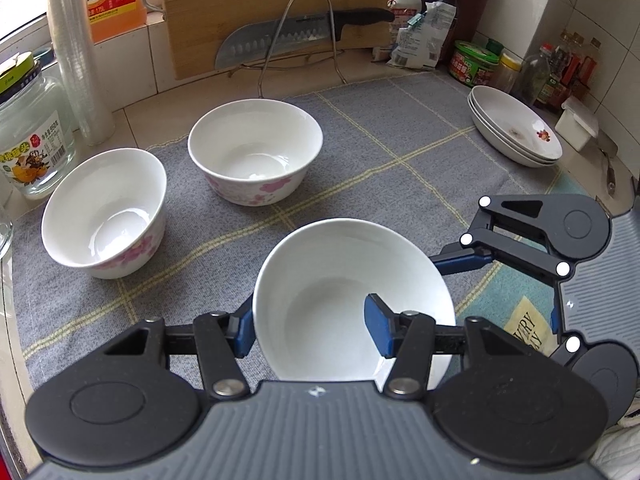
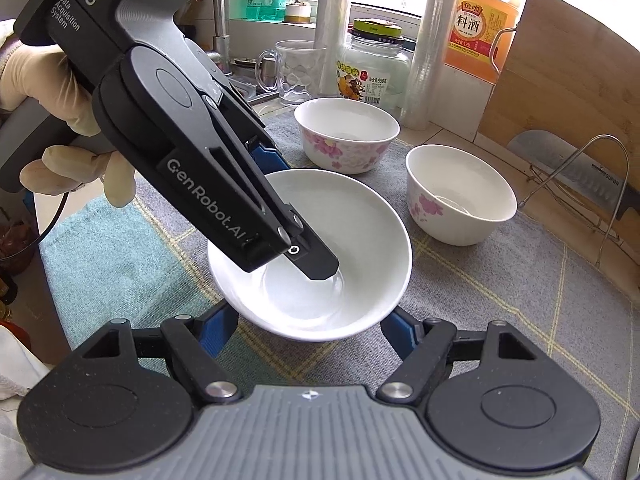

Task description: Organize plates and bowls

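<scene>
Left wrist view: the left gripper (image 1: pixel 314 330) is clamped on the near wall of a plain white bowl (image 1: pixel 340 280), one blue pad inside and one outside the rim, a pinch that would let the bowl be lifted by its edge. The bowl sits on a grey checked cloth (image 1: pixel 380 152) at the front of the counter. The right gripper (image 2: pixel 308 330) waits just beside it, jaws apart on either side of the bowl's base and not visibly pressing, perhaps to steady it. Two flowered bowls (image 1: pixel 256 148) (image 1: pixel 104 212) stand apart farther back on the cloth, likely candidates for nesting. A stack of plates (image 1: pixel 516 124) rests at the cloth's far right corner, already gathered. A knife (image 1: pixel 288 36) leans on a wire rack against a cutting board (image 1: pixel 272 0) behind.
</scene>
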Tool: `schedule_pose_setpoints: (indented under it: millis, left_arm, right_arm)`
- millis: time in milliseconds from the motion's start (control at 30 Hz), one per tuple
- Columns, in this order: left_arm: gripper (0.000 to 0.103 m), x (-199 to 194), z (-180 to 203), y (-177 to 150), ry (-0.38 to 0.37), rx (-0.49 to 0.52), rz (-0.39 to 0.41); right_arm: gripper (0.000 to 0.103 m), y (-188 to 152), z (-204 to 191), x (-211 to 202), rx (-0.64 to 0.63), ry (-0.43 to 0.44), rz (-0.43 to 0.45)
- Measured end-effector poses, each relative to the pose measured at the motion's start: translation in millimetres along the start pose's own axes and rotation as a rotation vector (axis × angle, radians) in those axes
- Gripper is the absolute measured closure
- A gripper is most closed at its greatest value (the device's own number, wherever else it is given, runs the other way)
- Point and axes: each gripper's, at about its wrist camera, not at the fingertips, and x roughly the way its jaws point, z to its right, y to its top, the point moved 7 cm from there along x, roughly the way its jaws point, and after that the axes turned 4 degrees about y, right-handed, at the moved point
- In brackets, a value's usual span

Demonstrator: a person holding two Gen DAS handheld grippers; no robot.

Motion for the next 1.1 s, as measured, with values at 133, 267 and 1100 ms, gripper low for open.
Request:
schedule_pose_setpoints:
  millis: [133,267,1100]
  left_arm:
    - [0.05,3.3,15.8,10.3,-0.016,0.024,0.009]
    - [0.05,9.5,33.5,21.1,-0.038,0.049,0.014]
    - [0.049,62.3,114.7,76.1,-0.132,0.153,0.017]
  right_arm:
    - [0.021,-6.2,9.5,-11.0,0.018,-0.017,0.002]
    - [0.021,-14.5,20.7,-23.2,0.039,-0.04,0.002]
    - [0.021,-68.7,96.4,-72.0,0.166,-0.164,-0.018]
